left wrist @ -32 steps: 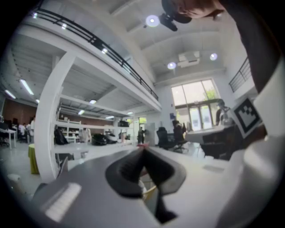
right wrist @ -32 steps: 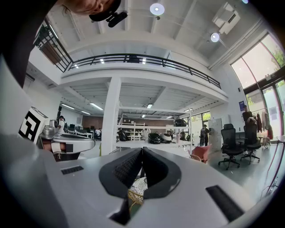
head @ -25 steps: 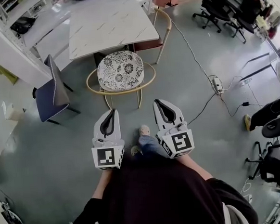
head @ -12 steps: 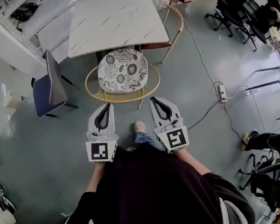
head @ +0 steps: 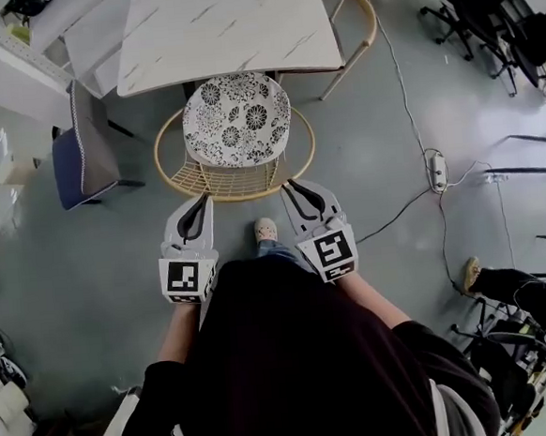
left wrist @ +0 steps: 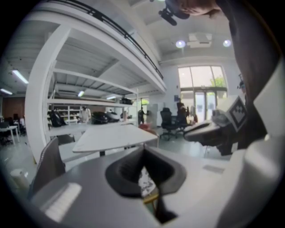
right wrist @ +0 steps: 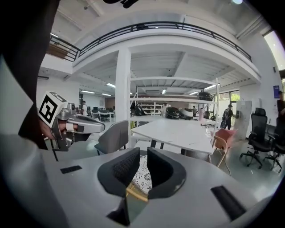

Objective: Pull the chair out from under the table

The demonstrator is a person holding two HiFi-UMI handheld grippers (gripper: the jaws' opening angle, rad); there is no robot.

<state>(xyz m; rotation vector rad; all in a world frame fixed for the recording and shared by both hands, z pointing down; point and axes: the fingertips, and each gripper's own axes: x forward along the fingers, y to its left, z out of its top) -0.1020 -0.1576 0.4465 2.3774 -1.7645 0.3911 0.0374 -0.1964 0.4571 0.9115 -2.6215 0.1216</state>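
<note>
risk: table (head: 220, 28) covers the chair (head: 235, 121) front, and the chair rim sits just ahead of my left gripper (head: 201, 202) and right gripper (head: 295, 185). both are closed and empty, so i may shove it deeper, not hook it. floor cable (head: 395, 217) could trip my step back. count: one table, three chairs round it, two grippers, one cable.

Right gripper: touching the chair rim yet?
Cannot tell. In head view the right gripper tip overlaps the chair rim; right gripper view shows rim beyond its jaws.
</note>
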